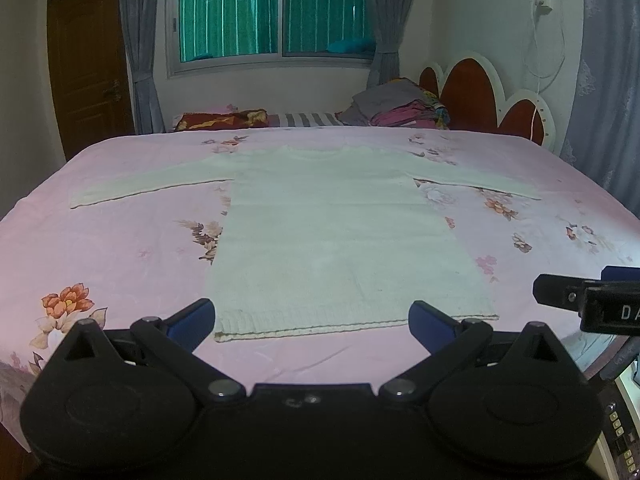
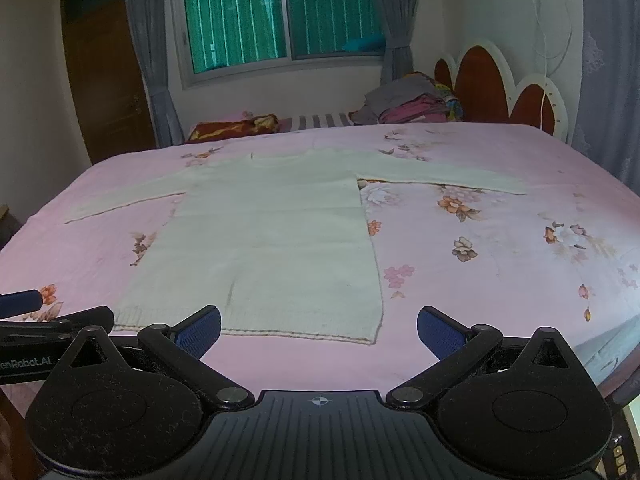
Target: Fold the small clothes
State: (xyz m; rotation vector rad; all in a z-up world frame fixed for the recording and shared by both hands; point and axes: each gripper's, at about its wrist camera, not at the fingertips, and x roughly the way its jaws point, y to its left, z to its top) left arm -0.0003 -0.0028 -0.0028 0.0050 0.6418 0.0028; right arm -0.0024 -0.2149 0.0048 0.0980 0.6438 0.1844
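A: Where's the sweater?
B: The white long-sleeved sweater [image 1: 340, 236] lies flat on the pink floral bedsheet [image 1: 100, 248], sleeves spread.
A: And the grippers?
B: Left gripper [image 1: 312, 322] and right gripper [image 2: 319, 330] hover level near its hem, jaws spread wide, holding nothing.

Curtained window [image 1: 276, 12], perhaps wooden door [image 1: 88, 64]

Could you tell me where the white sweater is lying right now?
The white sweater lies flat mid-bed on the pink floral sheet, sleeves outspread, hem toward both cameras.
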